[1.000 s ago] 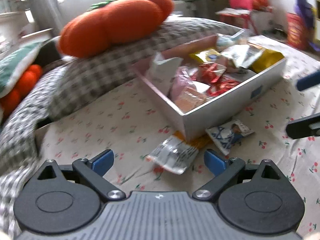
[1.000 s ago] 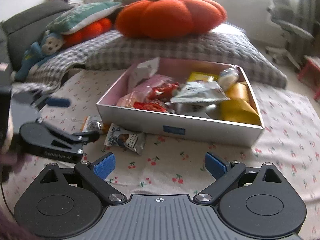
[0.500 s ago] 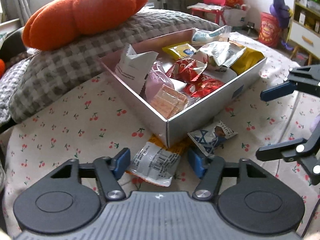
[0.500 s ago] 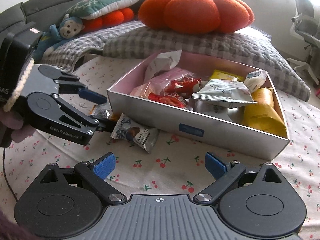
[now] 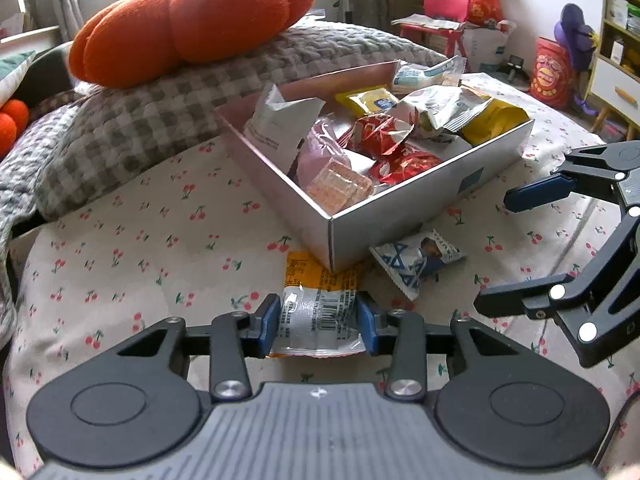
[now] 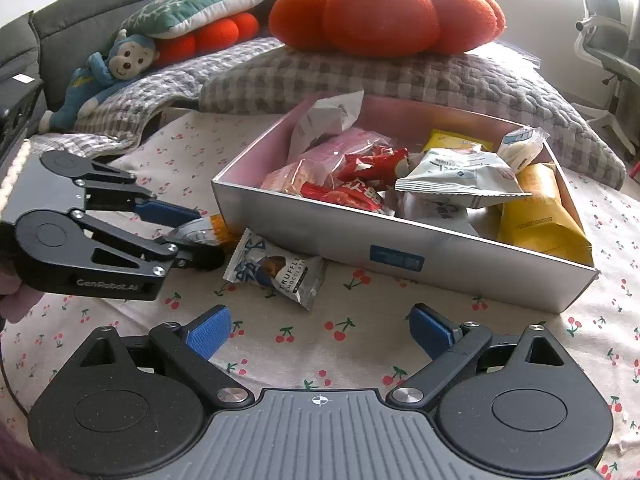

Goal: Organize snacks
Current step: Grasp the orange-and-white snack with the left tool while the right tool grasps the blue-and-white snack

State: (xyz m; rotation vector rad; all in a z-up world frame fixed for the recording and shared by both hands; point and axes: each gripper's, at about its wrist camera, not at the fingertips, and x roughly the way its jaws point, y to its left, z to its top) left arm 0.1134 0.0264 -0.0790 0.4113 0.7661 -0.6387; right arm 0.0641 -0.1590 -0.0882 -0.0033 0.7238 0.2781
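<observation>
- Between the blue pads of the left gripper [image 5: 318, 322], low in the left wrist view, lies a silver-and-orange snack packet [image 5: 318, 312]; the jaws are closing on it and both pads already sit against its sides, the foil bulging slightly between them.
- The packet lies flat on the cherry-print cloth [image 5: 132, 248], its orange far end reaching to the near corner of the silver box [image 5: 400, 220] and seeming to tuck just under it.
- From the right wrist view the same gripper [image 6: 196, 232] comes in from the left, its fingers pinched on the packet [image 6: 200, 232] just beside the box's left corner.
- The right gripper [image 6: 318, 330] hangs over bare cloth with its jaws wide apart and nothing between them; in the left wrist view it [image 5: 496, 252] hangs at the right edge, equally spread.
- A blue-and-white truffle chocolate packet [image 6: 276, 270] lies on the cloth beyond the right gripper, near the box's front wall, close beside the held packet.
- The box [image 6: 400, 248] has a pink inner wall and is heaped with snacks: red wrappers [image 6: 352, 184], a white pouch [image 6: 456, 178], a yellow bag [image 6: 540, 212].
- Behind the box a grey checked quilt [image 6: 360, 76] carries an orange pumpkin cushion [image 6: 384, 12]; a blue monkey toy [image 6: 104, 76] lies to the left.
</observation>
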